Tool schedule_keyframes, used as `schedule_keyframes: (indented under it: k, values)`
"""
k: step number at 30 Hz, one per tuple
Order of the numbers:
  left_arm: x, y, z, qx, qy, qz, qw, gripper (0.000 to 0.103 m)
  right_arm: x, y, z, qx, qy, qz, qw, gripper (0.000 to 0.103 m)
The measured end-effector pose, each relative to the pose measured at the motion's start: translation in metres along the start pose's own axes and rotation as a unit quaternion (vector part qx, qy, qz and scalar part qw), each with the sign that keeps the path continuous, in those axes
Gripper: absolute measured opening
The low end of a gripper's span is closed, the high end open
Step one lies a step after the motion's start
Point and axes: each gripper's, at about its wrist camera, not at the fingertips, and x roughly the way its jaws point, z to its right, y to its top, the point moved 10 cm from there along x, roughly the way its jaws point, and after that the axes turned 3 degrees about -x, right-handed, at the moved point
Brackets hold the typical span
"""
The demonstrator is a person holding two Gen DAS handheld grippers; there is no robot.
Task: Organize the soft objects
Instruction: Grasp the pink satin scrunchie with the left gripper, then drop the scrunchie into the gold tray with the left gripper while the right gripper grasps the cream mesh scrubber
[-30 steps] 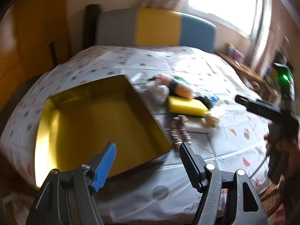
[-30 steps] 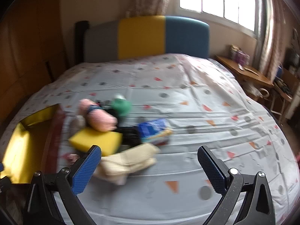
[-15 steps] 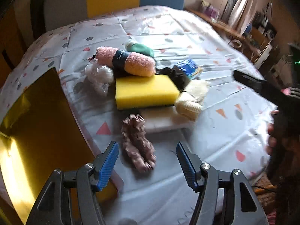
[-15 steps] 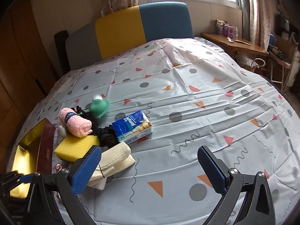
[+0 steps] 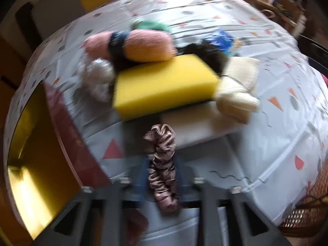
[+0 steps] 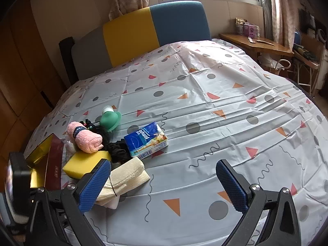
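Note:
A pile of soft things lies on the patterned bed sheet [image 6: 205,106]: a rolled pink towel [image 5: 135,45] [image 6: 86,137], a yellow sponge [image 5: 164,82] [image 6: 86,164], a cream knit cloth [image 5: 237,86] [image 6: 127,176], a white pad [image 5: 196,127] and a brown satin scrunchie [image 5: 162,164]. My left gripper [image 5: 162,176] is low over the scrunchie, its blurred jaws on either side of it and still apart. My right gripper [image 6: 164,184] is open and empty above the sheet, right of the pile.
A gold-lined box [image 5: 30,164] [image 6: 39,160] with a dark red rim lies left of the pile. A blue tissue pack [image 6: 145,141], a green bottle [image 6: 109,119] and a black cloth [image 6: 119,151] are in the pile. A desk [image 6: 256,43] stands at the right.
My left gripper has swung from over the gold box to the pile and dropped down around the scrunchie, jaws narrowing. My right gripper has stayed open and drifted a little.

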Motion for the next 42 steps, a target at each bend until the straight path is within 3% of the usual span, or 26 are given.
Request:
schedule_keyframes:
  k: [6,9,14,17,23,26,28,29,30,33,37,42]
  values:
    - [-0.035,-0.024,0.02,0.012,-0.056,0.072,0.9958,0.015,0.005,-0.004,0.006,0.019,0.004,-0.014,1.0,0.103]
    - [-0.046,-0.045,0.033,0.038,-0.057,0.101,0.9925,0.015,0.011,-0.01,0.005,0.034,0.023,-0.034,0.999,0.103]
    - [-0.027,-0.074,0.045,0.044,-0.042,0.093,0.9938,0.016,0.024,-0.026,-0.001,0.062,0.061,-0.08,0.993,0.103]
    - [-0.029,-0.079,0.044,0.037,-0.039,0.117,0.9917,0.017,0.033,-0.035,-0.011,0.078,0.082,-0.107,0.988,0.103]
    - [-0.031,-0.086,0.04,0.009,-0.06,0.125,0.9903,0.02,0.053,-0.041,-0.041,0.12,0.115,-0.139,0.976,0.103]
    - [-0.025,-0.081,0.036,0.001,-0.065,0.128,0.9896,0.019,0.072,-0.042,-0.051,0.142,0.107,-0.151,0.972,0.103]
    - [-0.024,-0.081,0.034,-0.004,-0.069,0.129,0.9892,0.02,0.086,-0.046,-0.059,0.153,0.106,-0.168,0.968,0.097]
    - [-0.024,-0.081,0.032,-0.006,-0.07,0.13,0.989,0.02,0.092,-0.049,-0.062,0.157,0.11,-0.177,0.965,0.074]
    - [-0.023,-0.081,0.032,-0.008,-0.072,0.13,0.9889,0.02,0.094,-0.05,-0.061,0.154,0.099,-0.178,0.967,0.063]
    - [-0.025,-0.083,0.032,-0.011,-0.077,0.131,0.9883,0.019,0.087,-0.048,-0.065,0.137,0.11,-0.177,0.968,0.053]
    - [-0.028,-0.083,0.031,-0.018,-0.083,0.132,0.9875,0.017,0.064,-0.039,-0.055,0.078,0.091,-0.157,0.98,0.051]
    - [-0.066,-0.084,0.03,-0.034,-0.135,0.158,0.9777,0.015,0.054,-0.049,-0.029,-0.01,0.051,-0.164,0.985,0.051]
